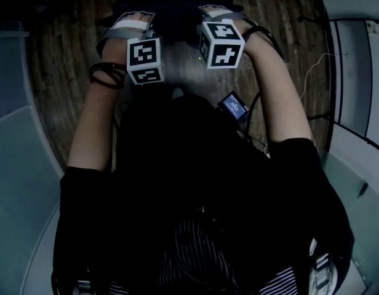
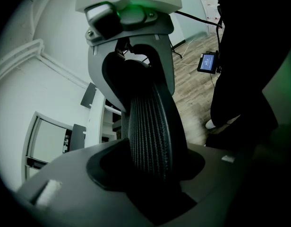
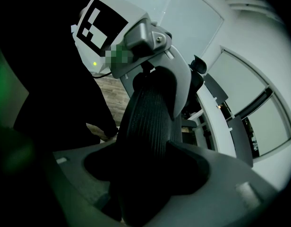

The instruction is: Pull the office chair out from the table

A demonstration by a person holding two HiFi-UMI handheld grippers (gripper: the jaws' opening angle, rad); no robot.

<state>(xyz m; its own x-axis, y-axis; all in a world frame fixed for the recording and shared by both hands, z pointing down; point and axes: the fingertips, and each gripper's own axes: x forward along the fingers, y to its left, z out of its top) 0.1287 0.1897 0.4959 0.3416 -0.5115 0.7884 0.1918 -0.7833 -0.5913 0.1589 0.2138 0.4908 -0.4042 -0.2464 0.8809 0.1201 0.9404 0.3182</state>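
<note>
Firmly, left gripper (image 2: 149, 171) and right gripper (image 3: 144, 174) clamp the office chair's (image 2: 150, 122) ribbed edge, wood floor (image 1: 279, 14) open beyond.

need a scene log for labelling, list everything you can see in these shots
office chair: one, black mesh back, between both grippers' fingers
floor: one, brown wood planks, beneath everything
screen device: one, dark with blue display, near the right forearm
cable: one, thin white, over the floor at right
desk: at least one, white, right edge of head view
left gripper: one, grey with black-and-white marker cube, shut on the chair back
right gripper: one, same colours, shut on the chair back
person: one, black top, bare forearms
</note>
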